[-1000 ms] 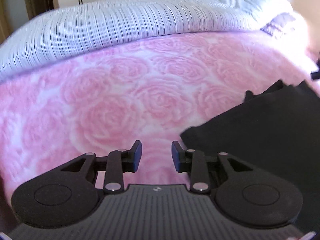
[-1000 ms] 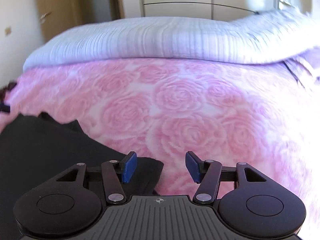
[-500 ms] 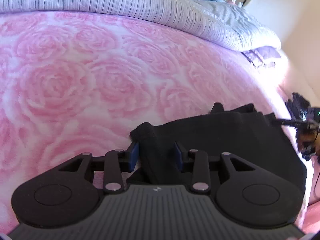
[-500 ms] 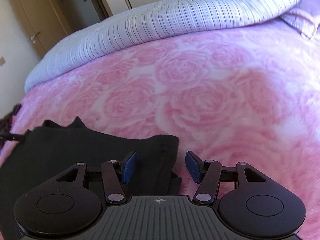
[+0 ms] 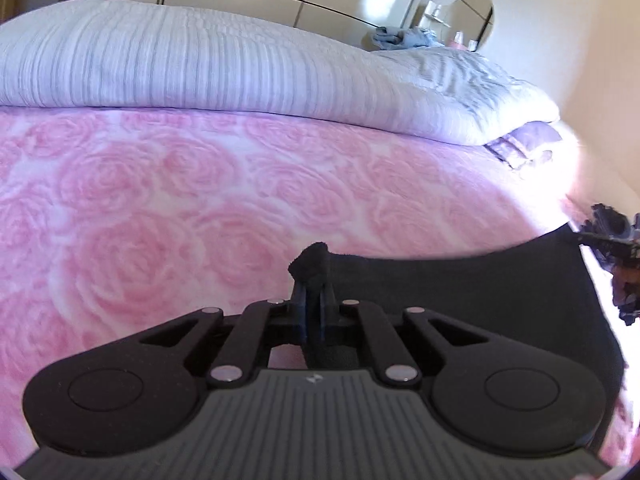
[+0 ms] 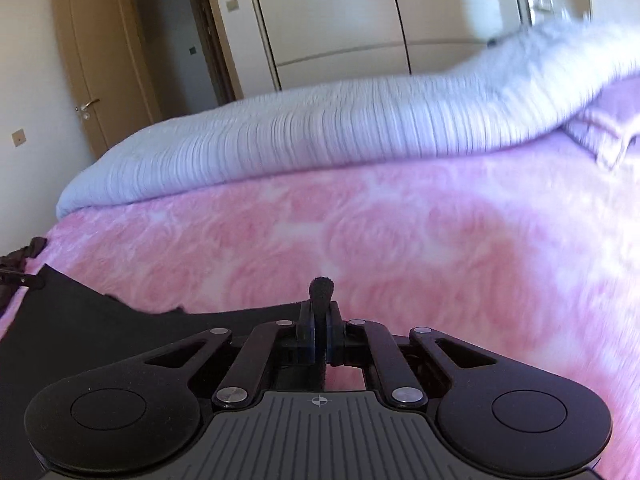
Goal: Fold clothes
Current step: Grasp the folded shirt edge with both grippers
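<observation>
A black garment [image 5: 460, 292] hangs stretched between the two grippers above a pink rose-patterned blanket [image 5: 200, 200]. My left gripper [image 5: 313, 308] is shut on one corner of it, and a small tuft of black cloth pokes up past the pads. The other gripper shows as a dark shape [image 5: 616, 236] at the far right of the left wrist view. In the right wrist view the black garment [image 6: 120, 332] spreads to the left, and my right gripper [image 6: 320, 330] is shut on its other corner, cloth sticking up between the fingertips.
A white ribbed duvet [image 5: 240, 64] lies bunched along the far side of the bed. Behind it are pale wardrobe doors [image 6: 340, 20], a wooden door [image 6: 96, 64] at the left, and a round mirror [image 5: 474, 12] with small items beside it.
Both grippers went from open beside the garment's corners to shut on them. They have since lifted, so the black cloth is pulled taut between them.
</observation>
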The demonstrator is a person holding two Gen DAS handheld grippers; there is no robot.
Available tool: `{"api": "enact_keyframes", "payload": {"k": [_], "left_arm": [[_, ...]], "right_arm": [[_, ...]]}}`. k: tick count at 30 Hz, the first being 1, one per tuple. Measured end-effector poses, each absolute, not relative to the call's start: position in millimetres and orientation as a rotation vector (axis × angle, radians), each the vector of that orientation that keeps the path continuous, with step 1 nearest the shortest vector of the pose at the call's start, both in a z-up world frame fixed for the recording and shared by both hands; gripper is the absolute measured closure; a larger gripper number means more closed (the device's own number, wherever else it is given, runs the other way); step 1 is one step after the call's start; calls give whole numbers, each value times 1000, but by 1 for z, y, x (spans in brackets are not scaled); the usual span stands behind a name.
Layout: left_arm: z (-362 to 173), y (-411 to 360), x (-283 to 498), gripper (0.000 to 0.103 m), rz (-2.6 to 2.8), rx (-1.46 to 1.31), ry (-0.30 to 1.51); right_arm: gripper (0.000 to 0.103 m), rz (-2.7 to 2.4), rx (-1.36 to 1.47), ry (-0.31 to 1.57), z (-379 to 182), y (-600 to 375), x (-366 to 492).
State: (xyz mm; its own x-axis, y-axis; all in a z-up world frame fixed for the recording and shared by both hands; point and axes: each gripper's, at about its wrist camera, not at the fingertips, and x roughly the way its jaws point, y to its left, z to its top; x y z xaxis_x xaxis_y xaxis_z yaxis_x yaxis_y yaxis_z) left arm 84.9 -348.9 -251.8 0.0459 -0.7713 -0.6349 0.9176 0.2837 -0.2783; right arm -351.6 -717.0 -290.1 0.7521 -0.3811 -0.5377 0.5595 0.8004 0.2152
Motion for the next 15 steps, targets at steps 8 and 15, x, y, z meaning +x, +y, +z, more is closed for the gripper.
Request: {"api": "enact_keyframes", "payload": {"k": [8, 15], "left_arm": [[-285, -360, 88, 99, -1250, 310, 855], [-259, -333, 67, 97, -1231, 379, 790]], "right_arm": [[100, -545, 357, 667, -328, -729, -321], [89, -616, 355, 705, -318, -719, -329]]}}
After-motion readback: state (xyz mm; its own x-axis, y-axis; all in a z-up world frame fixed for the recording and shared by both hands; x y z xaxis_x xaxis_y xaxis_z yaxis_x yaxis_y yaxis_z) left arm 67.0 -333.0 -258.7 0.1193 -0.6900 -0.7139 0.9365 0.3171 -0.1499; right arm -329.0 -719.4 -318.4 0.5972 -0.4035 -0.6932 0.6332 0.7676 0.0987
